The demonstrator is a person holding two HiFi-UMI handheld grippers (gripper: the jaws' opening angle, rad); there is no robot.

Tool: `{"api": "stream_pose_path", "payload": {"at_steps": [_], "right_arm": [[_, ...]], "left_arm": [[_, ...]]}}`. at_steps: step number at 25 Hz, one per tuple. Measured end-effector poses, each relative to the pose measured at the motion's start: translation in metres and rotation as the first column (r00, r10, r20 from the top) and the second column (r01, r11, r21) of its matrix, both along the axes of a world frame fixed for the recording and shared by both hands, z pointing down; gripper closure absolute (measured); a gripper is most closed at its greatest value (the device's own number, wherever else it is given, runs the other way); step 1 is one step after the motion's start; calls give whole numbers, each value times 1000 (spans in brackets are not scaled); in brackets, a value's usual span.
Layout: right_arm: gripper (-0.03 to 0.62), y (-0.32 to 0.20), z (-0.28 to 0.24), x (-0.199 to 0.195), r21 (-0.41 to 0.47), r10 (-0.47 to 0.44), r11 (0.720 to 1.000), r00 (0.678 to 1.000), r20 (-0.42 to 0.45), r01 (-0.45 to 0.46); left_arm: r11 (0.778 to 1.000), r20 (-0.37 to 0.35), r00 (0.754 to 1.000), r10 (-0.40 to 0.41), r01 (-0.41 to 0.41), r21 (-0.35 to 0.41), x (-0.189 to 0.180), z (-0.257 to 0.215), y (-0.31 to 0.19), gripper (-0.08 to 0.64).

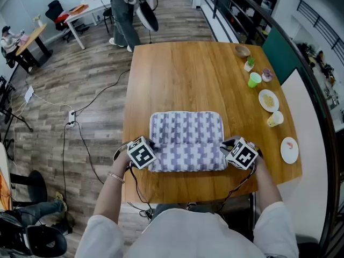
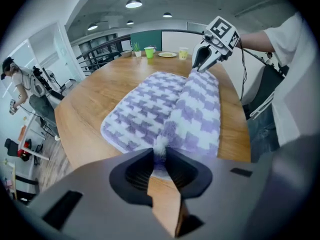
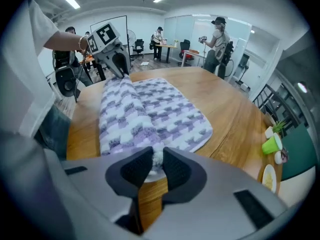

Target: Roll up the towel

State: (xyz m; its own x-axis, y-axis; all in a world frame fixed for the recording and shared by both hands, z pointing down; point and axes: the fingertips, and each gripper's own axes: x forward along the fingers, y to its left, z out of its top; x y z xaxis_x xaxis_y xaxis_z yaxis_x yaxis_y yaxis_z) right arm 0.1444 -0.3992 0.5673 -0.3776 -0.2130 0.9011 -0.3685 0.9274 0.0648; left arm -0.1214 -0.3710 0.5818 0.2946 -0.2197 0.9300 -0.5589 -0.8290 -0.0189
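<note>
L gripper (image 2: pixel 160 153): jaws narrow, nipped on fuzzy end of towel (image 2: pixel 165 109) fold. R gripper (image 3: pixel 156 158): likewise narrow, pinching opp. end of same fold. Towel: purple/white check, lay directly ahead of and betw. both grippers, near edge doubled over into a first turn, rest flat on wood table (image 1: pixel 183 74) beyond. Handling (est.): soft, light, limp, plush, not fragile; middle likely to sag, turn may slacken. Best hold: both ends of the turned edge. Green cup (image 1: pixel 254 80) stood well beyond R gripper.
</note>
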Motion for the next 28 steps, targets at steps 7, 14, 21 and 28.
{"api": "stream_pose_path", "payload": {"at_steps": [7,14,21,28], "right_arm": [[467,-13,2,7,90,99,991,995,33,-102],[430,-4,-28,16,128,72,989,996,53,-79],[423,67,-23,4,31,-103,994,994,-30,104],[440,112,2,-4,39,-213,976,976,-33,214]], "left_arm": [[993,-64,994,-88,92,77,-9,-5,-16,437],[978,-79,993,-90,103,179,-27,-41,-16,420],[981,52,993,107,-113,156,-3,-48,50,420],[971,65,978,200,-206,118,23,-16,103,413]]}}
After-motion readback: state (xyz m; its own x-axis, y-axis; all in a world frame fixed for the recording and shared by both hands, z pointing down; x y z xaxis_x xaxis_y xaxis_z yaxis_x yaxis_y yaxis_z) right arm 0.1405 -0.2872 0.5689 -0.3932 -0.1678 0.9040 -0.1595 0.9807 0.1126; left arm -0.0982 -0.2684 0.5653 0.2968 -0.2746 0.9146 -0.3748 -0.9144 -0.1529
